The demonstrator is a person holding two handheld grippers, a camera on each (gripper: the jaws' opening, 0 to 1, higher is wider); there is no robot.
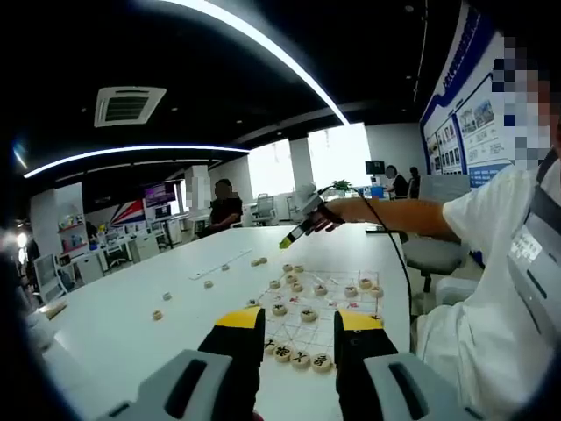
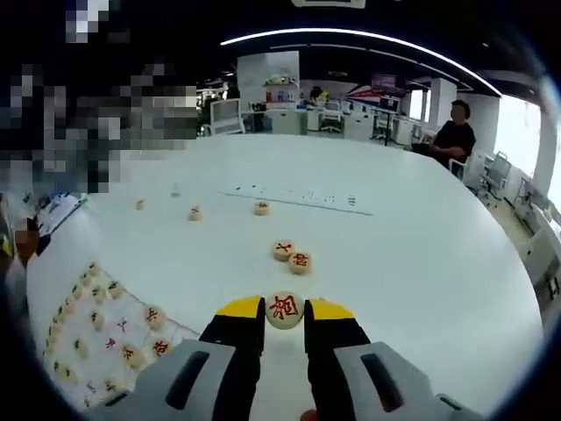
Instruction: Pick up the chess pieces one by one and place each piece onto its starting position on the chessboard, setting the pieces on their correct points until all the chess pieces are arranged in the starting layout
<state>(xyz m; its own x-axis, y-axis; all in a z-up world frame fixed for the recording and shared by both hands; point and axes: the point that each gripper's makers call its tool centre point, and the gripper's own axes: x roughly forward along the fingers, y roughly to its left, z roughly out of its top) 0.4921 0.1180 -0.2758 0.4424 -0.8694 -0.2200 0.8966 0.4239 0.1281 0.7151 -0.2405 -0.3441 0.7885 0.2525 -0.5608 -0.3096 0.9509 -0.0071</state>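
The paper chessboard [image 1: 337, 294] lies on the white table with several round wooden pieces on its points, a row of them [image 1: 301, 356] nearest me. My left gripper [image 1: 301, 324] hangs open just above the board's near edge, nothing between its yellow-tipped jaws. My right gripper [image 2: 284, 317] is shut on a round piece with a red character [image 2: 285, 309], held over bare table. It also appears as the right gripper [image 1: 287, 241] beyond the board, at the end of a person's outstretched arm. Two loose pieces [image 2: 292, 256] lie just ahead of it. The chessboard [image 2: 66, 346] sits at its lower left.
More loose pieces are scattered on the table [image 1: 158, 314] [image 1: 209, 283] [image 2: 261, 208] [image 2: 195, 213]. A thin white strip [image 2: 298, 197] lies across the far side. The person's white shirt [image 1: 491, 289] is close on the right. Another person [image 2: 451, 132] sits among chairs and desks beyond.
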